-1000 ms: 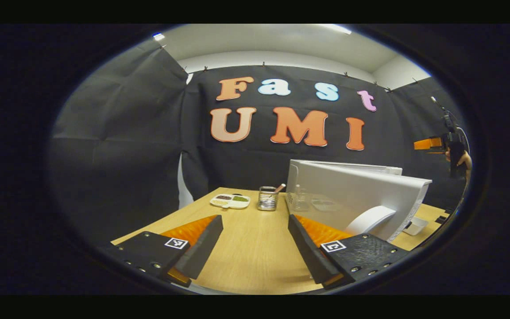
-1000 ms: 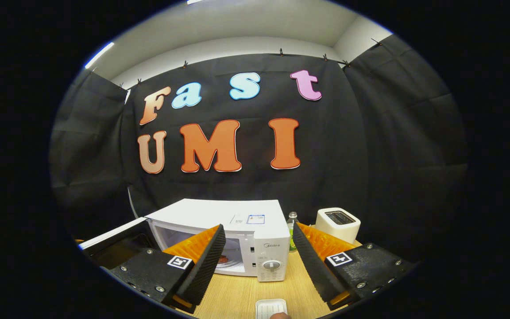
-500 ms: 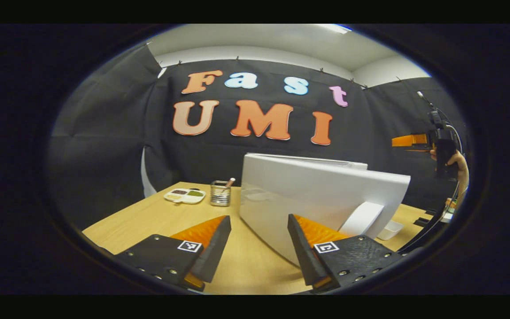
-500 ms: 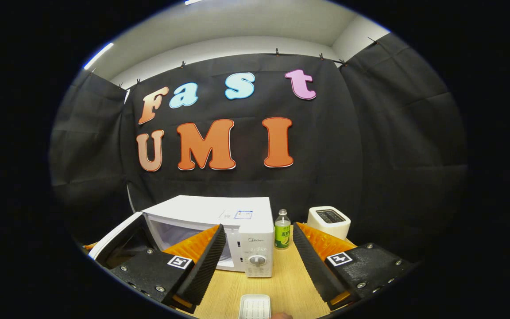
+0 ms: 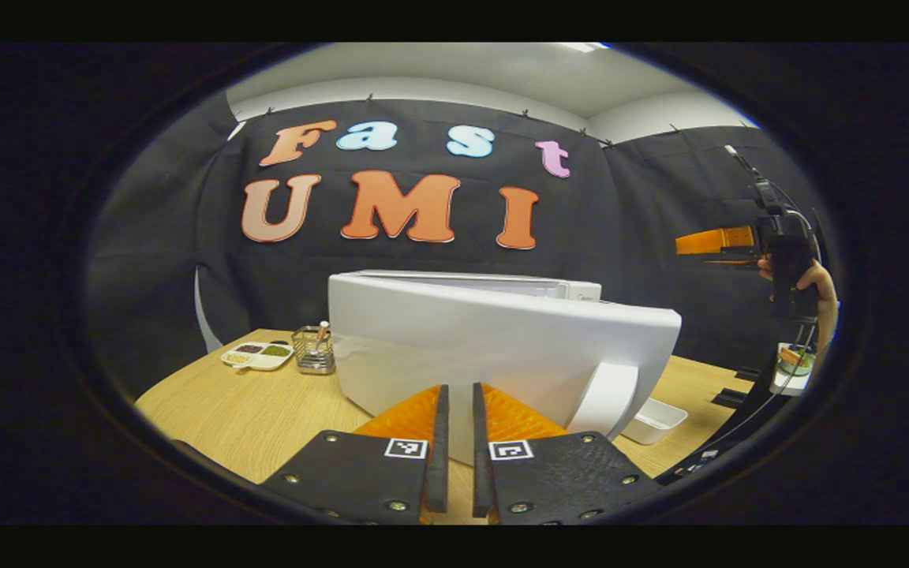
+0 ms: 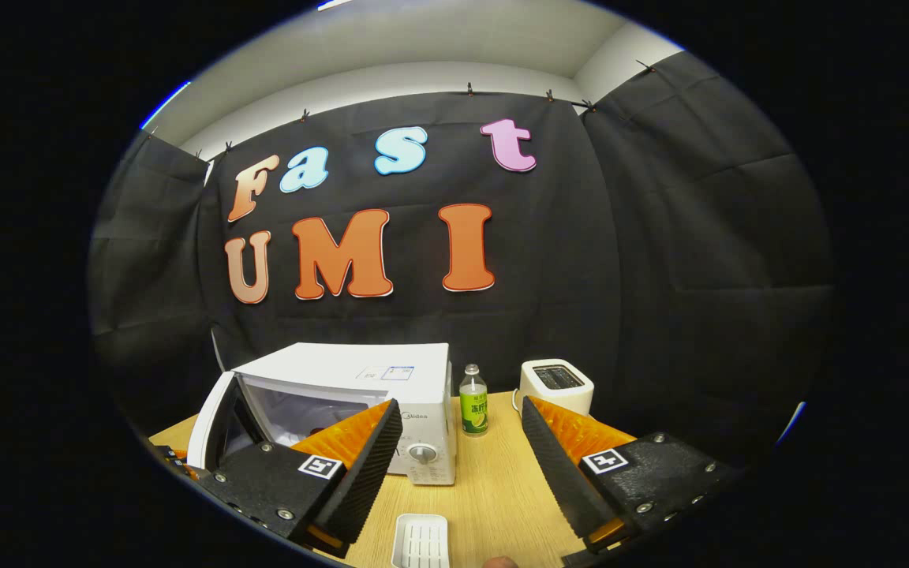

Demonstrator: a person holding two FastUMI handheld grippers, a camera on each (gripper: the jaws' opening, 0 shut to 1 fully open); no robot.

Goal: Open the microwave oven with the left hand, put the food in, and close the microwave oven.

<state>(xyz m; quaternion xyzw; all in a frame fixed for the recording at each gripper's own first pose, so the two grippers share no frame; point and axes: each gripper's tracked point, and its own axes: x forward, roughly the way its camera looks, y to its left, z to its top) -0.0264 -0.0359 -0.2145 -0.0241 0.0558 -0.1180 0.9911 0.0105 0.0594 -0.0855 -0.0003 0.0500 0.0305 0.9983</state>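
Standing ajar, white microwave door

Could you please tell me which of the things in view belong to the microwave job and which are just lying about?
Job:
white microwave oven
its half-open white door
left gripper

Lying about:
green-labelled plastic bottle
white toaster
white ridged tray
wire-mesh holder
white divided dish
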